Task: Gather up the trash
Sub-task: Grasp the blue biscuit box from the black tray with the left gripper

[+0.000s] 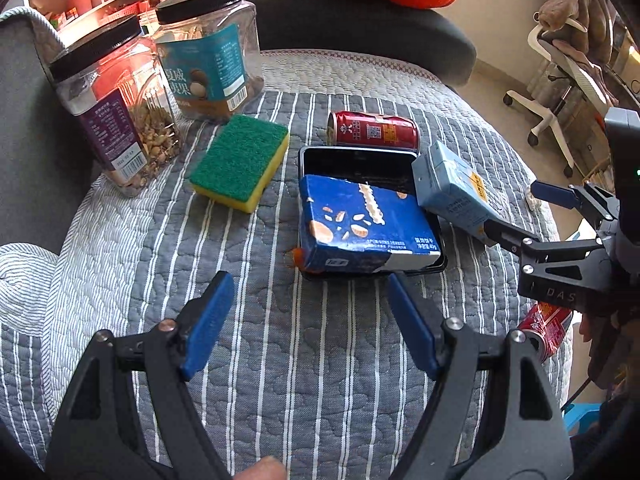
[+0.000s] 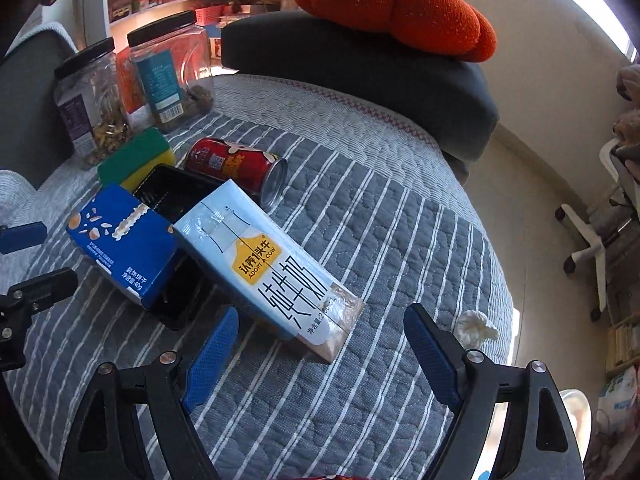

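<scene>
We hold our left gripper (image 1: 310, 326) over the striped quilt (image 1: 280, 400), its blue pads spread wide with nothing between them. Just beyond its fingertips sits the black tray (image 1: 360, 160), and the blue biscuit box (image 1: 360, 224) lies tilted in the tray's near end, its long axis running across the gap between our fingers. Behind the tray a red can (image 1: 374, 130) lies on its side, long axis also crosswise.

Our right gripper (image 2: 320, 344) is spread wide too, empty. The pale blue milk carton (image 2: 264, 264) lies just ahead of its fingers, leaning on the tray's edge; its long axis runs diagonally, the near end pointing into the gap between the pads, the far end rising toward the tray. A crumpled white tissue (image 2: 476, 328) rests just beyond the right-hand finger. A second red can (image 1: 546, 328) lies beneath this gripper, seen from the left wrist.
</scene>
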